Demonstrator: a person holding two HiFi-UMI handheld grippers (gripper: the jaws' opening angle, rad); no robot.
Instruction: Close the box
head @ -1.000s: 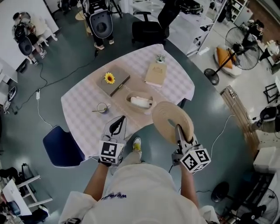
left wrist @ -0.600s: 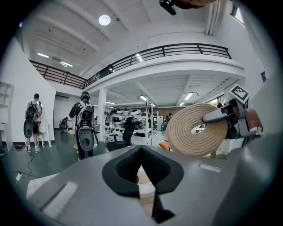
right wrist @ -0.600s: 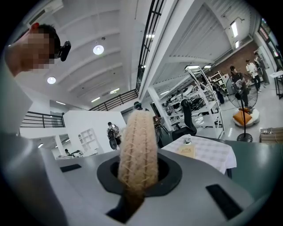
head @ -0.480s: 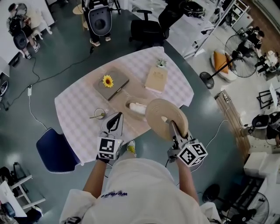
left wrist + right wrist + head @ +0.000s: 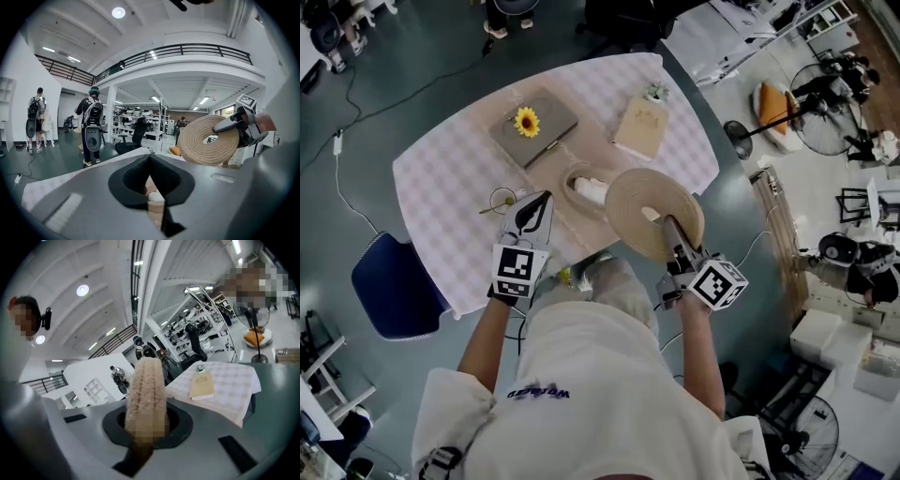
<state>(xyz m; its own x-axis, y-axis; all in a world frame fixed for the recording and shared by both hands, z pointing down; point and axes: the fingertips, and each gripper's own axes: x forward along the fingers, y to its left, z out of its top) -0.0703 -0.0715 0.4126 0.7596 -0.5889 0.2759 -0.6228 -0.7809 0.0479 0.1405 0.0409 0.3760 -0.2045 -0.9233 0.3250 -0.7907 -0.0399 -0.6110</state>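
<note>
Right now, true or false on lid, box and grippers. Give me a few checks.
1. The right gripper holds the round woven lid. True.
2. The lid sits on the box. False: it is up in the gripper, and the box is open with a white thing inside.
3. The left gripper holds nothing. True.
4. The sunflower lies on the tan book. False: it lies on the grey book.
</note>
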